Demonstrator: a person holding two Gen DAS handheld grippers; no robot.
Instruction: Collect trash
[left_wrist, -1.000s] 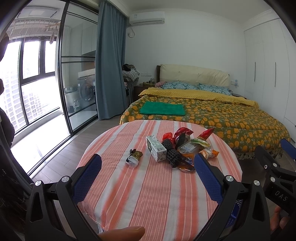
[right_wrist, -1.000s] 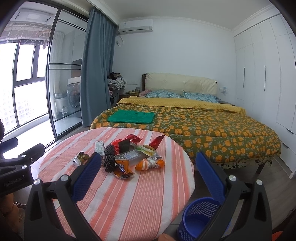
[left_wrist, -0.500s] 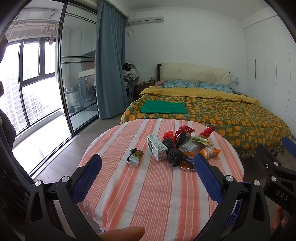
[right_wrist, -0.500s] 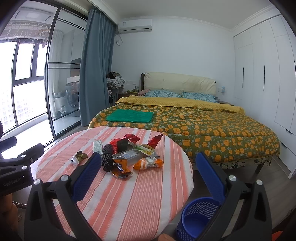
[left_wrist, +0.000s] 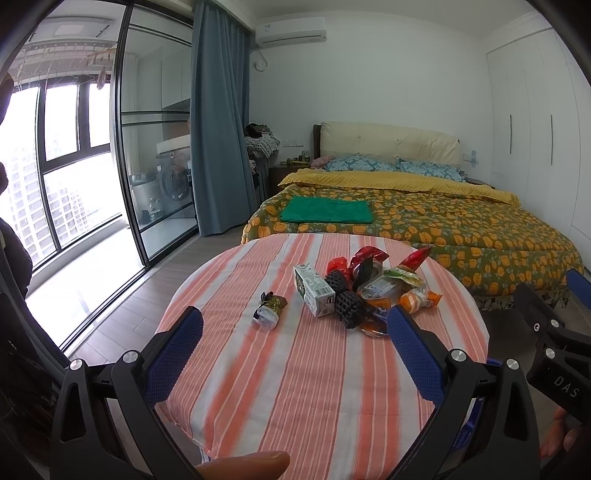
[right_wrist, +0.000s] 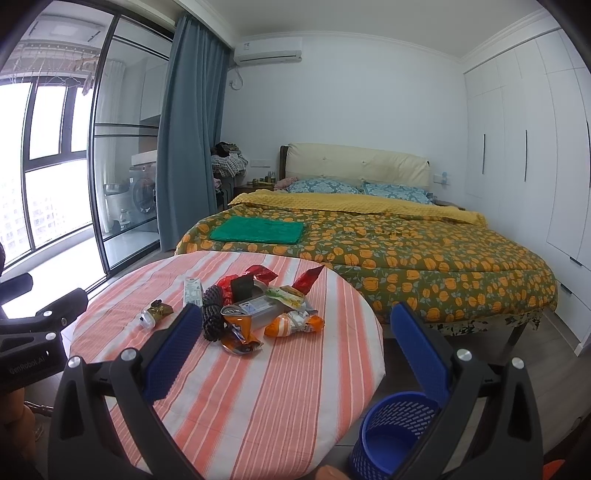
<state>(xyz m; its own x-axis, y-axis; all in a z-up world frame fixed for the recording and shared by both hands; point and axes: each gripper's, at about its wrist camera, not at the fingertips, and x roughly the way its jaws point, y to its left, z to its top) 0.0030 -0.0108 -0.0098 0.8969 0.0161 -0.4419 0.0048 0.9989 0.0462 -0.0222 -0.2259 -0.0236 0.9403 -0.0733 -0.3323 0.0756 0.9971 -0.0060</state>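
Roughly mid-table lies the trash pile (left_wrist: 373, 291): a milk carton (left_wrist: 314, 290) with its long axis running from near-right to far-left, black foam nets, red and orange wrappers. Left of it, apart, sits a small crumpled wrapper (left_wrist: 269, 308). Both the left gripper (left_wrist: 295, 354) and right gripper (right_wrist: 299, 354) hover with jaws wide apart, holding nothing. Below the table edge stands a blue basket (right_wrist: 391, 432).

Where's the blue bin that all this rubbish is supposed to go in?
The blue mesh bin stands on the floor at the near right edge of the round striped table, low in the right wrist view, partly behind the right hand-held gripper.
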